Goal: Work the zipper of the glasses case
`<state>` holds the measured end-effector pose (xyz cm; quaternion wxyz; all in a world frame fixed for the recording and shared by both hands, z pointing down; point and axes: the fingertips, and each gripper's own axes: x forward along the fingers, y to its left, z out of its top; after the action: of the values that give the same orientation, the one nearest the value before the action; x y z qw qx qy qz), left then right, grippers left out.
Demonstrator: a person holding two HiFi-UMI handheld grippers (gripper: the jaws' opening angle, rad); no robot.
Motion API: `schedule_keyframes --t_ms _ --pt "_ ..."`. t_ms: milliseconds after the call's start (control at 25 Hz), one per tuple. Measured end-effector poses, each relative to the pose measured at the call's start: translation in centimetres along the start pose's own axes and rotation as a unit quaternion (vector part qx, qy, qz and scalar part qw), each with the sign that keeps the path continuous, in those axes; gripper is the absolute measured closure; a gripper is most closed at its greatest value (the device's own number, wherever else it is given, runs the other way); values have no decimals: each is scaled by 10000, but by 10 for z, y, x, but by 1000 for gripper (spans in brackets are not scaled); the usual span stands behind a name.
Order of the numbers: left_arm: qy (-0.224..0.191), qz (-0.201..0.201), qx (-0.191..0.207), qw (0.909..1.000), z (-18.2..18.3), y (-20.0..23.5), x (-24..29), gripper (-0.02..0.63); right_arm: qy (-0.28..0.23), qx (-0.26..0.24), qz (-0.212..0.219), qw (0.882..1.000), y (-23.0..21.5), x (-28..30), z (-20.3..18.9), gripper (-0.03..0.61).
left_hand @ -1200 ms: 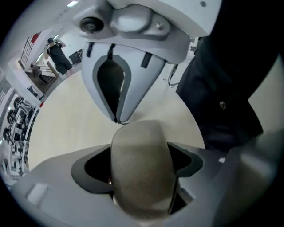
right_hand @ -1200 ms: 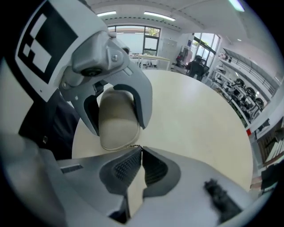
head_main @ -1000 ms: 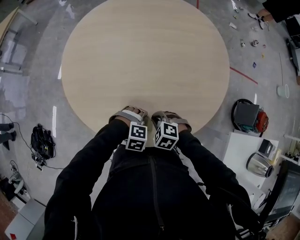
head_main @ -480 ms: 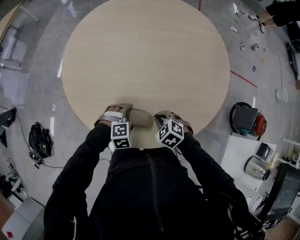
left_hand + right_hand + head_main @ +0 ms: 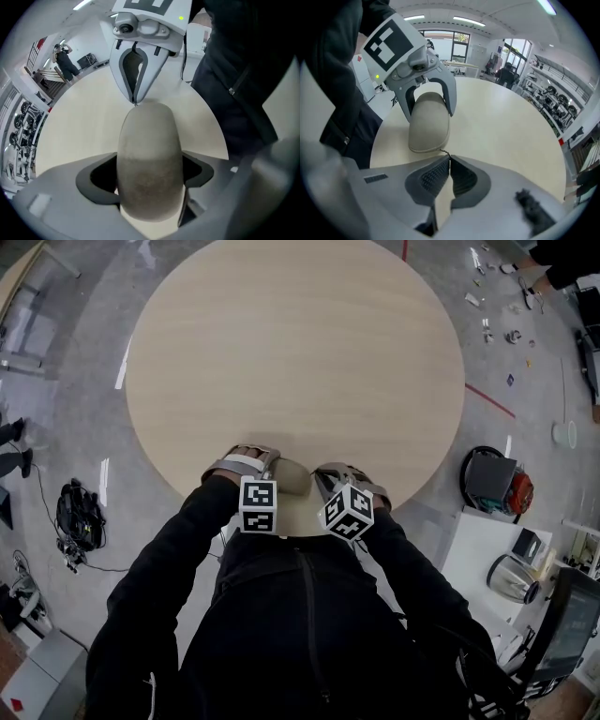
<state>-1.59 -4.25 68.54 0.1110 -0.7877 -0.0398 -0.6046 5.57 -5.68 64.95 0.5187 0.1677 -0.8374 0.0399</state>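
The beige, oval, fabric-covered glasses case (image 5: 293, 477) lies on its long side at the near edge of the round table of pale wood (image 5: 291, 352), just in front of the person and between the two claws. The left claw (image 5: 151, 169) comes down over one end of the case. Its jaws have just been closing, and they now stand wide on both sides of the case with the dark pads pressing its sides, so this claw grips the case. At the other end, the right claw (image 5: 449, 159) has its jaws fully together, and between their tips they pinch the thin dark zipper pull (image 5: 446, 153), which comes out from the seam of the case. The tips of this claw are just beside the rounded end of the case. Both claws point steeply down, and their white cubes with black square markers (image 5: 258, 505) are near each other above the table edge. The person's black sleeves (image 5: 178, 568) reach forward to both claws. Around the table there is a grey shiny floor (image 5: 56, 427), and a metal kettle (image 5: 512, 570) stands on a white surface well apart on the right.
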Motion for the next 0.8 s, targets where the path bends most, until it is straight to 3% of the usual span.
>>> schedule_keyframes --t_ms 200,480,600,720,800 --pt "12 -226 394 9990 2 0 1 229 52 -332 -425 9985 -14 10 8 569" --pt "106 -351 756 9965 2 -4 4 227 -32 -1040 37 9946 -19 25 38 569" --pt "150 -409 735 9963 0 -3 7 225 43 -1225 147 9924 -20 32 42 569" --pt "149 -339 616 9974 3 -2 10 218 124 -1013 172 9946 -21 32 35 569" --pt "19 -112 195 9997 -1 3 7 213 144 -821 103 9965 -22 30 33 569"
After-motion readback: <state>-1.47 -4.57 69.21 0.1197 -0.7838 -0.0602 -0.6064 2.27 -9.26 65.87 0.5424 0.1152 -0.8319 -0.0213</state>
